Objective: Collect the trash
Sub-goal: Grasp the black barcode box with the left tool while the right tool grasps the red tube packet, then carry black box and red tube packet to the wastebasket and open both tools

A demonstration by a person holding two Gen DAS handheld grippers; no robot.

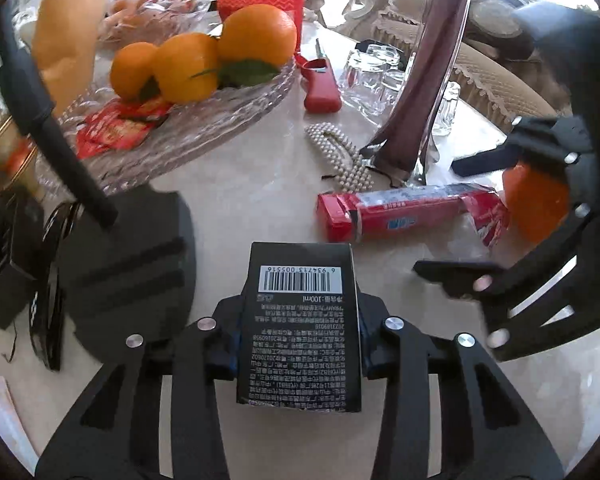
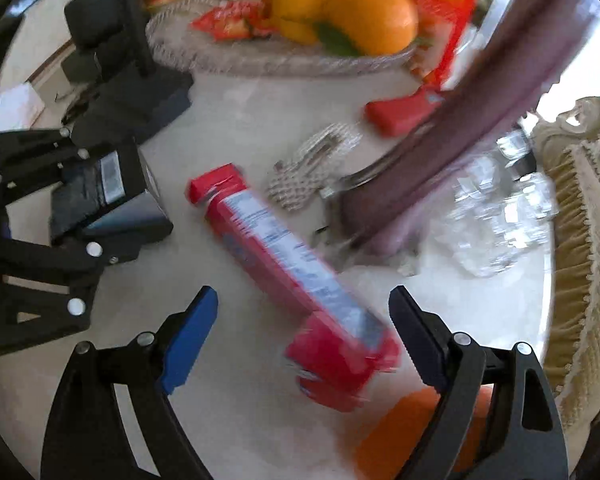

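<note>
Left gripper (image 1: 298, 344) is clamped on a black carton (image 1: 300, 332), barcode face up, held just over the marble table (image 1: 252, 216). Right gripper (image 2: 304, 320) has fingers spread wide, the near end of a red box (image 2: 288, 276) lying flat between them, not pinched yet. Box sits angled, far end near a pearl hair clip (image 2: 312, 168) and a dark vase base (image 2: 376, 216). Glass fruit dish (image 2: 204, 52) with oranges (image 2: 374, 16) sits behind. Step in hand looks like the second pickup: next, lower and close on the box end, keeping off the clip.
</note>
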